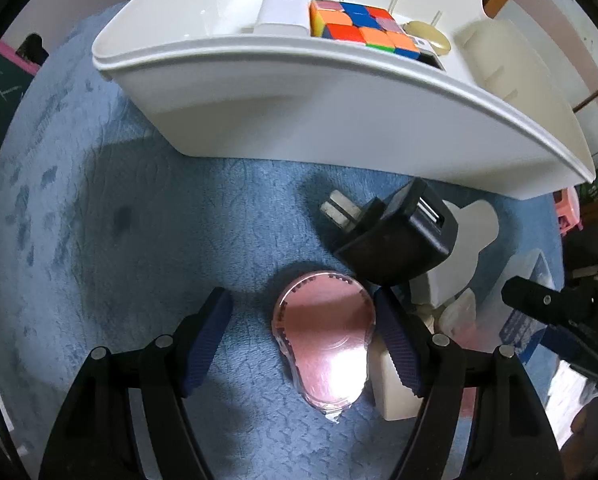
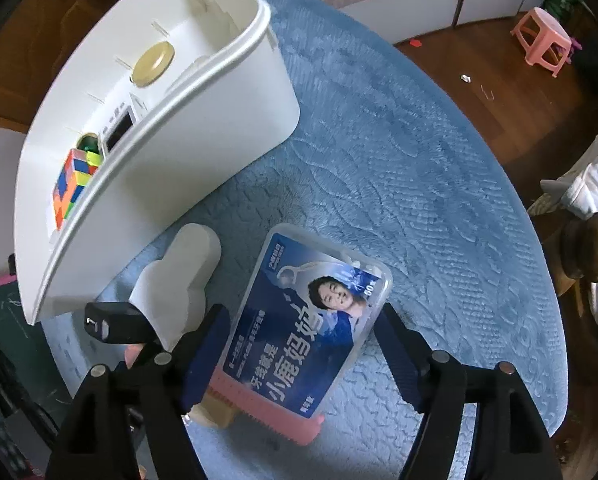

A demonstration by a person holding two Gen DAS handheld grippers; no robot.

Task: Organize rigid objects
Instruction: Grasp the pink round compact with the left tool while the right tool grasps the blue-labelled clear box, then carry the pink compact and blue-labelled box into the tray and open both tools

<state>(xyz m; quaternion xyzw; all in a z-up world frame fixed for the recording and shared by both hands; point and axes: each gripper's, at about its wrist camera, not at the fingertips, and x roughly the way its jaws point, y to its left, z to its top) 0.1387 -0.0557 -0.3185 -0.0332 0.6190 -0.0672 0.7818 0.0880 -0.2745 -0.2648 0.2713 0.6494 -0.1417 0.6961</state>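
Your bin (image 1: pixel 339 120) already holds a cube (image 1: pixel 359 28) and small items. Charger (image 1: pixel 399 236), pink case (image 1: pixel 323 340) and floss box (image 2: pixel 311 320) remain outside. Your left gripper (image 1: pixel 303 340) and right gripper (image 2: pixel 303 344) stand spread, pinching nothing.

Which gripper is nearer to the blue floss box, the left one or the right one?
Right. The right gripper has its open jaws around the blue floss box; the left gripper is beside it, over the pink case.

I am looking past a blue carpeted tabletop (image 2: pixel 419 168) at wooden floor (image 2: pixel 479 60), where a pink stool (image 2: pixel 541 38) is standing.
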